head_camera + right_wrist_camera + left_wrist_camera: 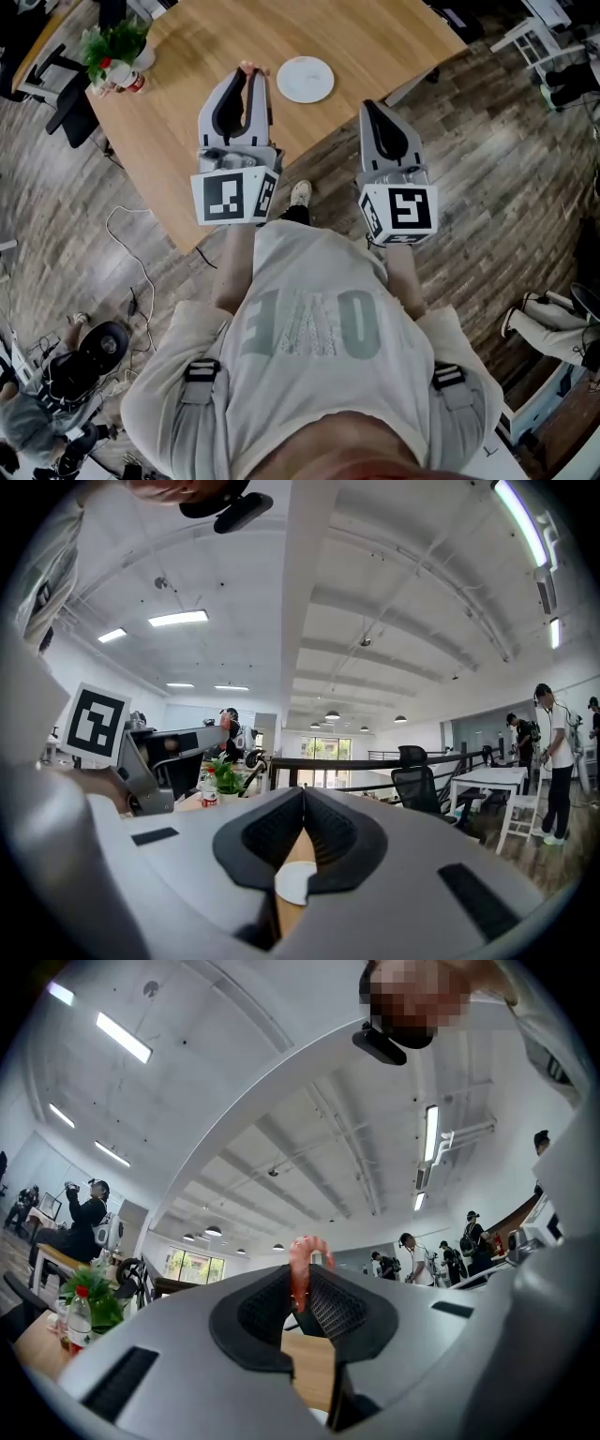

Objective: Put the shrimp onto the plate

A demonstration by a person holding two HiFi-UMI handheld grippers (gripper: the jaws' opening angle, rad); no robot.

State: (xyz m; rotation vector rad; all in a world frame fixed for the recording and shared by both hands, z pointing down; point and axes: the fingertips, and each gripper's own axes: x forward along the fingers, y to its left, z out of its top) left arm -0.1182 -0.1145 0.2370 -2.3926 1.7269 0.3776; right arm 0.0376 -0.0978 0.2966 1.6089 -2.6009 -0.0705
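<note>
My left gripper (247, 74) is shut on a pink-orange shrimp (300, 1269), which sticks up between its black pads (330, 1307). The shrimp's tip (247, 67) shows at the jaw tips in the head view, over the wooden table just left of the white plate (306, 79). The left gripper points upward toward the ceiling. My right gripper (372, 106) is shut with nothing in it, held at the table's right edge, right of the plate. The plate (292, 883) also shows through the gap below the right jaws, and it holds nothing.
The wooden table (187, 103) carries a potted plant with a red-labelled bottle (117, 56) at its far left corner. Office chairs (66, 94) stand to the left. Cables (127, 262) lie on the wood floor. Other people sit or stand around the room.
</note>
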